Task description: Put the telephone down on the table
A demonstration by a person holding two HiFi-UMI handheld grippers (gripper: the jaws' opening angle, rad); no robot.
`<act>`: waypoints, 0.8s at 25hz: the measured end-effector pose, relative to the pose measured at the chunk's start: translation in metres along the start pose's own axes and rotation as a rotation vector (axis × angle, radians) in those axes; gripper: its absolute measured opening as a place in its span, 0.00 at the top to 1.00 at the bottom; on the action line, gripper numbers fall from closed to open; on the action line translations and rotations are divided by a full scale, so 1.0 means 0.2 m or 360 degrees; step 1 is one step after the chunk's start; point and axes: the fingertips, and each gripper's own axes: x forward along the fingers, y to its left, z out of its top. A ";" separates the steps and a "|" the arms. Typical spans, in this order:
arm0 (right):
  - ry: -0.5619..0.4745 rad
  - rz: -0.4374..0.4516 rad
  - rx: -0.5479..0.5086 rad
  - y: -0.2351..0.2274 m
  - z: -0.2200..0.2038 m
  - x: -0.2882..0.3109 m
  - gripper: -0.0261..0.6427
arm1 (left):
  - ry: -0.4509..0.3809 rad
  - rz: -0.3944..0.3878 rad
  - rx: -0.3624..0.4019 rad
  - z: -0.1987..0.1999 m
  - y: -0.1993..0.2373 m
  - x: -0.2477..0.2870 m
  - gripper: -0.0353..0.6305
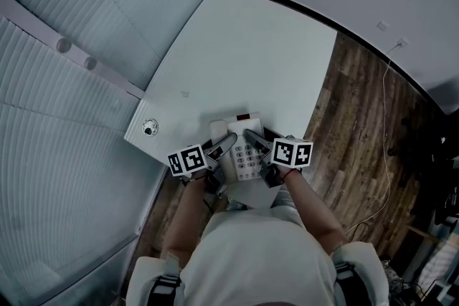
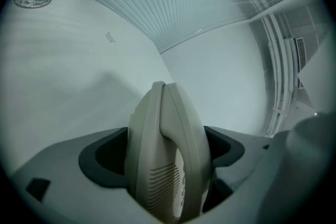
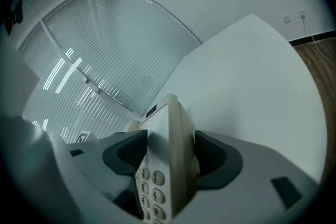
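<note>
At the table's (image 1: pixel 237 46) near edge, beige telephone (image 1: pixel 245 154) in the grip of left tongs (image 1: pixel 229 139) and right tongs (image 1: pixel 251 134)

The telephone (image 1: pixel 246 152) is smooth matt plastic, the table (image 1: pixel 244 46) smooth matt, the floor (image 1: pixel 358 118) grained wood.

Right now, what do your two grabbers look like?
Each is pale grey plastic: the left gripper and right gripper have long tapered jaws lined with dark grey pads, and each carries a white cube printed with black square markers. The shirt is white.
</note>
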 end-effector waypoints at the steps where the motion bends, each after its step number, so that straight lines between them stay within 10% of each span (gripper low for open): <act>1: 0.0001 -0.0005 -0.0002 0.00 0.00 0.01 0.54 | 0.0002 0.0012 0.0010 0.00 0.01 0.00 0.32; 20: -0.0054 0.0003 0.0018 -0.03 -0.01 0.03 0.54 | 0.0005 0.0101 0.0115 0.02 0.02 0.02 0.32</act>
